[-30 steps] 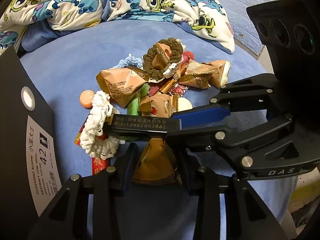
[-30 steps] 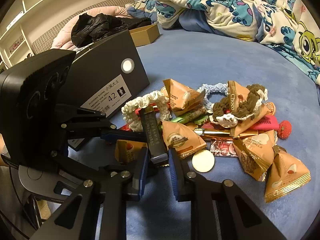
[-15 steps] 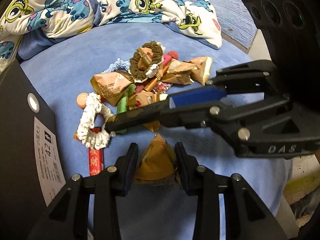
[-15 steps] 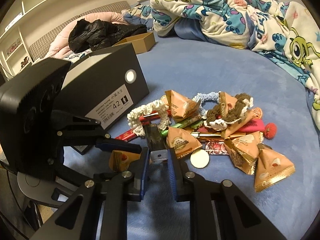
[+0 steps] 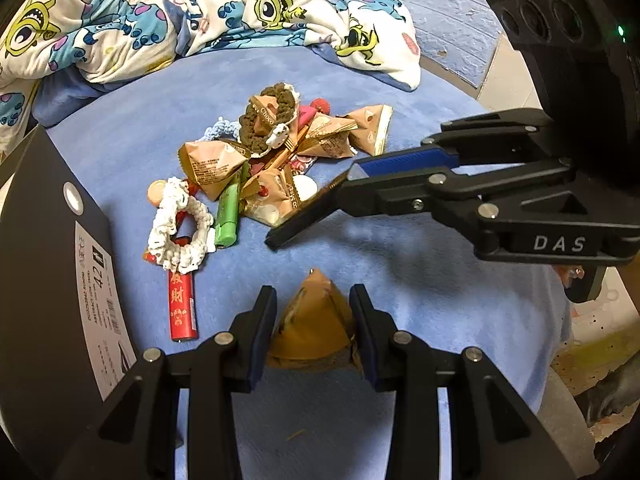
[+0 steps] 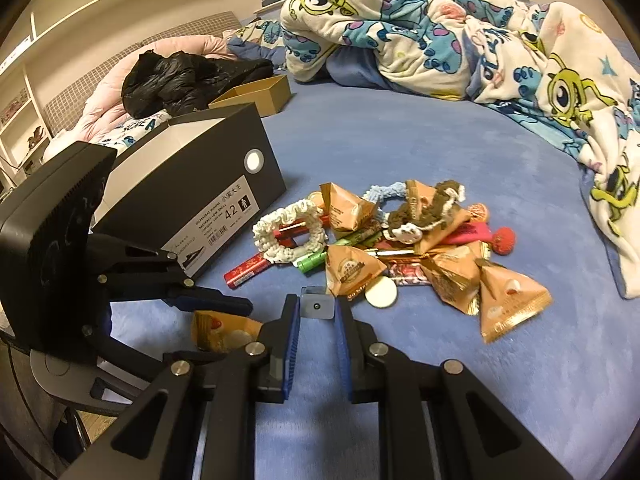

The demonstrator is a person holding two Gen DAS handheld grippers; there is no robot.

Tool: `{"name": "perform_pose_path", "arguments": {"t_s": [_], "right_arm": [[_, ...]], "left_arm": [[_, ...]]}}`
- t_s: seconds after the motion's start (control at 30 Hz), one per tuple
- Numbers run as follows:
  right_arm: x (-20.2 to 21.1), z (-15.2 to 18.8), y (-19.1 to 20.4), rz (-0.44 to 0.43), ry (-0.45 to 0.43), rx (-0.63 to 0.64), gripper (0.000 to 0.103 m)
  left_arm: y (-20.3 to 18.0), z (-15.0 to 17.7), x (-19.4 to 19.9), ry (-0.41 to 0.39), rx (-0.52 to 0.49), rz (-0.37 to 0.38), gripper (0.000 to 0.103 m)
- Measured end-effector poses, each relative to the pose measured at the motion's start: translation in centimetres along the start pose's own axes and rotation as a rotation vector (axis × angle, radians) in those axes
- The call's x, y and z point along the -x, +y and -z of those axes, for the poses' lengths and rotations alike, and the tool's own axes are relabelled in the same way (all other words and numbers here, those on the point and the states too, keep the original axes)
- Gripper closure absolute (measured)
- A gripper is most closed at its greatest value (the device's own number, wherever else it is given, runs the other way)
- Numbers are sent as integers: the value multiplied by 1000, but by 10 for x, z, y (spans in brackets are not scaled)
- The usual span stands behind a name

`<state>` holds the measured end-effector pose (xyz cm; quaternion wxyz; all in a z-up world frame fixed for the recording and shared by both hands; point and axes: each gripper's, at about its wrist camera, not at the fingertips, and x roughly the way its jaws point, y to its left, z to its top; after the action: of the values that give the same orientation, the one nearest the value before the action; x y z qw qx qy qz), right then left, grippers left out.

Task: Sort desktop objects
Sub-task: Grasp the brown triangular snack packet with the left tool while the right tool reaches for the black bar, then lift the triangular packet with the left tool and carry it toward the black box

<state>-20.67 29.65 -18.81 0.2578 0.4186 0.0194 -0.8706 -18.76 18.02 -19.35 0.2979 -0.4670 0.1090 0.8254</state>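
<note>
My left hand-held gripper (image 5: 313, 320) clamps a snack packet (image 5: 314, 322); the right hand-held gripper (image 6: 317, 314) pinches a black strip (image 5: 304, 220) ahead of the left. The strip's overhang risks slipping.

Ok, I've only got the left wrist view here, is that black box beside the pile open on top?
Observer: Yes. The right wrist view shows the shoebox open, with a white inside.
Operator: Anything behind it?
Observer: A small brown cardboard box, also open.
Operator: And is the right tool gripping that black bar squarely?
Observer: Yes, the right tool is shut on both sides of the black bar, whose grey end faces the camera.
</note>
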Motion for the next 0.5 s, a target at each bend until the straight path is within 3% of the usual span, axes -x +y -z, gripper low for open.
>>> {"name": "perform_pose_path", "arguments": {"t_s": [0.5], "right_arm": [[26,12,-5,50,-12,-38,86]], "left_arm": [[-10,-9,21,-22,-12,-6,65]]}}
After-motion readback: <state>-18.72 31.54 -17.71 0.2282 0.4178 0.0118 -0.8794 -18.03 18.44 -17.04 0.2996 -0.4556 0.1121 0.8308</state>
